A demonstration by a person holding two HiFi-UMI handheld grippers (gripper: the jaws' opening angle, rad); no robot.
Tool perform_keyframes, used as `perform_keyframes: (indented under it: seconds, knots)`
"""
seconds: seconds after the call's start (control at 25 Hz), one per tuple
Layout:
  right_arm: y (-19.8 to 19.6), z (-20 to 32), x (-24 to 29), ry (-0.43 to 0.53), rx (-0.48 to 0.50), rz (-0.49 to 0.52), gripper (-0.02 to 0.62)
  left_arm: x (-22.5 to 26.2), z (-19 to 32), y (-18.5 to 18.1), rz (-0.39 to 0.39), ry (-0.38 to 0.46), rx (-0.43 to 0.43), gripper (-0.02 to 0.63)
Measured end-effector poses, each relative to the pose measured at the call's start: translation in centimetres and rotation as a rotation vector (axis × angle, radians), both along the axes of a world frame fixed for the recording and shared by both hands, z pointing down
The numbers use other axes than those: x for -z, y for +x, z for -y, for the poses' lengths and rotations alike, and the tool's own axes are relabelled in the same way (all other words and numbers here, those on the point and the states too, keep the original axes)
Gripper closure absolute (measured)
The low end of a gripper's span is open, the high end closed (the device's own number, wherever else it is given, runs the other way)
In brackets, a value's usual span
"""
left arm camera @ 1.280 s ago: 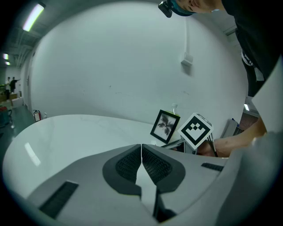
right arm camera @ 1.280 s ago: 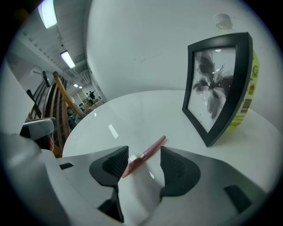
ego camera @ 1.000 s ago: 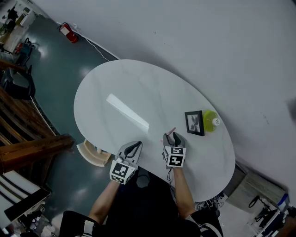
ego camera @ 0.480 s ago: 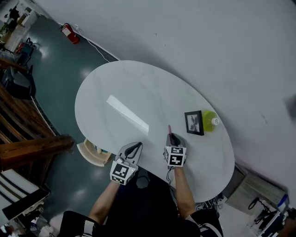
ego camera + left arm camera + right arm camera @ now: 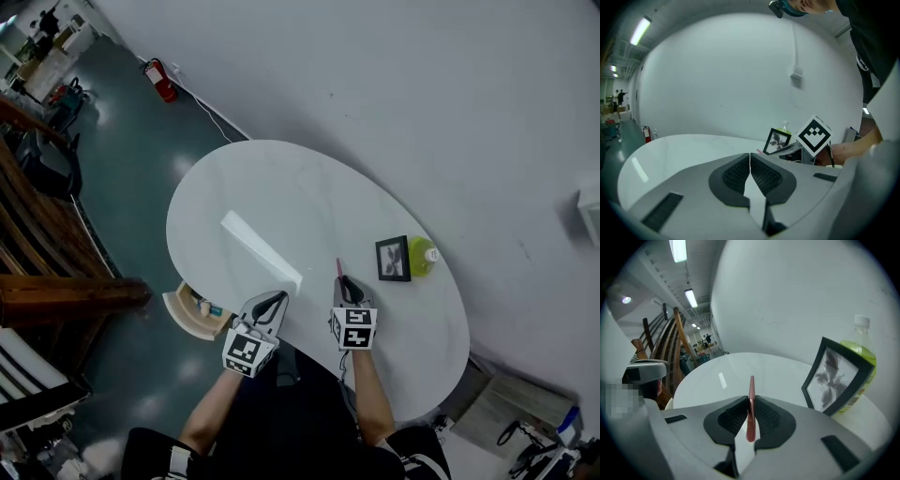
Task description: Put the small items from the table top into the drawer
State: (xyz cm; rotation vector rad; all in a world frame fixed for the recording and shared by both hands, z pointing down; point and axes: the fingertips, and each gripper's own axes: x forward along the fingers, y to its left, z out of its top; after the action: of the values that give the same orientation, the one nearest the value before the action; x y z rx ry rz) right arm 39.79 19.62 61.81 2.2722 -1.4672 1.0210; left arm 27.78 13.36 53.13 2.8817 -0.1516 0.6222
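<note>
Carry step: thin pink stick (image 5: 751,401) is pinched in right gripper (image 5: 345,283), jaws just closed on it, over tabletop (image 5: 281,197) (left gripper (image 5: 273,302): jaws together, empty), & is to be moved to open drawer (image 5: 180,315) below tabletop's left edge.

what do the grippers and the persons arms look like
Both the left gripper and right gripper are grey shells with black ribbed pads, each carrying a white cube of black square markers. Forearms are bare; the dark top has white-striped sleeve ends.
</note>
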Motion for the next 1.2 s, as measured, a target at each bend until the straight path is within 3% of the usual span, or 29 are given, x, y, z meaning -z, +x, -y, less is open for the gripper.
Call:
perform_keyframes:
  seconds: [0.56, 1.2]
  knots:
    - [-8.0, 5.1, 9.6, 0.16, 0.172, -0.087, 0.529, 6.8, 3.5, -7.3, -0.082, 0.096, 0.146, 0.584]
    - [-23.7, 14.0, 13.3, 0.24, 0.459, -0.082, 0.529, 9.2, 10.0, -21.9, -0.111, 0.143, 0.398, 0.584]
